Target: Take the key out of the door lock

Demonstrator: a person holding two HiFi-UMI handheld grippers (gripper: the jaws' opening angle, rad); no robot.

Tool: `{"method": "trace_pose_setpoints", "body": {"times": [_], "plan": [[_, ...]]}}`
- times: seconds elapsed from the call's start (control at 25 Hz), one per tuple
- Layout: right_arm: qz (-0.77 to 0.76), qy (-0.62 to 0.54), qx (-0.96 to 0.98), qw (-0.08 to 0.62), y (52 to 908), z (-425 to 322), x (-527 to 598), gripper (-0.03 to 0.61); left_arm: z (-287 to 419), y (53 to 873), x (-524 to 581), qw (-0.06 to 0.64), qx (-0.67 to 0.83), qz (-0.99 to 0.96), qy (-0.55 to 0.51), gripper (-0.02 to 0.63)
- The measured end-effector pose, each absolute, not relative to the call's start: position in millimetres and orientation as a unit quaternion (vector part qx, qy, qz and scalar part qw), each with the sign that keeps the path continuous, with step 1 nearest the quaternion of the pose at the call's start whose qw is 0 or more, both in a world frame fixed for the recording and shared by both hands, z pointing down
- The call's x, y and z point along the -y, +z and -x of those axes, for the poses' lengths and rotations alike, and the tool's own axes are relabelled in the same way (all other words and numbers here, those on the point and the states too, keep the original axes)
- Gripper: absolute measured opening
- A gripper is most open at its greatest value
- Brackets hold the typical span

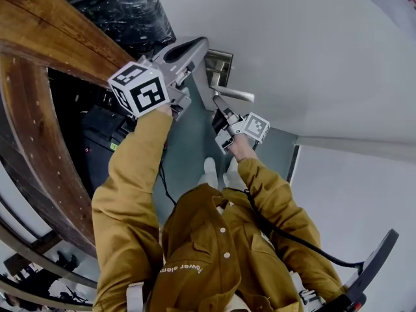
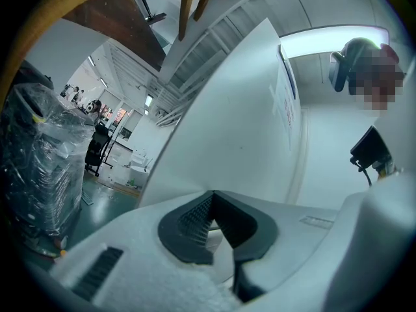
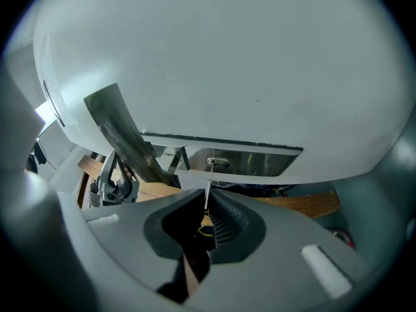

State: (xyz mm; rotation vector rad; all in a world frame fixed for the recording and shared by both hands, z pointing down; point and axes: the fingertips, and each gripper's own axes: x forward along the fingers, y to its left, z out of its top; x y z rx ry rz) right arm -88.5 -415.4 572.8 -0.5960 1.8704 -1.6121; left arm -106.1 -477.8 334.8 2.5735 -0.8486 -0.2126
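Only its own view shows right gripper [image 3: 204, 204] pinching key [image 3: 207, 186], left gripper [image 2: 211, 197] closed

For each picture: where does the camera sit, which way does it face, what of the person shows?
Head view: on the head, looking down the door; jacket, sleeves show.
Left gripper view: on left gripper, past shut jaws at door edge.
Right gripper view: on right gripper, jaws shut on key in lock.
Shared: head and right gripper views show the handle.

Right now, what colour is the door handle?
The door handle is silver, like brushed metal. The head view shows it best.
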Motion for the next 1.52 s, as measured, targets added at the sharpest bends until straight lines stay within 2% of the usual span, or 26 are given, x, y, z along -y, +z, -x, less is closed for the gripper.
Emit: {"method": "trace_pose_setpoints", "body": {"times": [0.44,0.72,1.0,1.28,1.52], "plan": [[0.197,-0.606,-0.73,0.248,558.1,76.8,338.0,0.025,102.3,339.1,470.1,0.225,0.291,-0.926,-0.084,-0.002],[0.202,-0.516,-0.802,0.226,492.1,38.0,309.9,0.026,96.9,336.1,411.1,0.196,0.303,-0.929,-0.077,-0.002],[0.196,-0.477,-0.812,0.274,436.1,10.8,303.8,0.026,92.1,345.8,333.6,0.176,0.348,-0.919,-0.054,-0.002],[0.211,-0.454,-0.817,0.286,419.3,-1.2,291.4,0.026,87.3,371.4,276.5,0.24,0.365,-0.896,-0.076,-0.002],[0.201,-0.464,-0.811,0.294,417.8,-0.6,281.5,0.026,85.7,381.7,265.9,0.251,0.37,-0.891,-0.075,-0.002]]}}
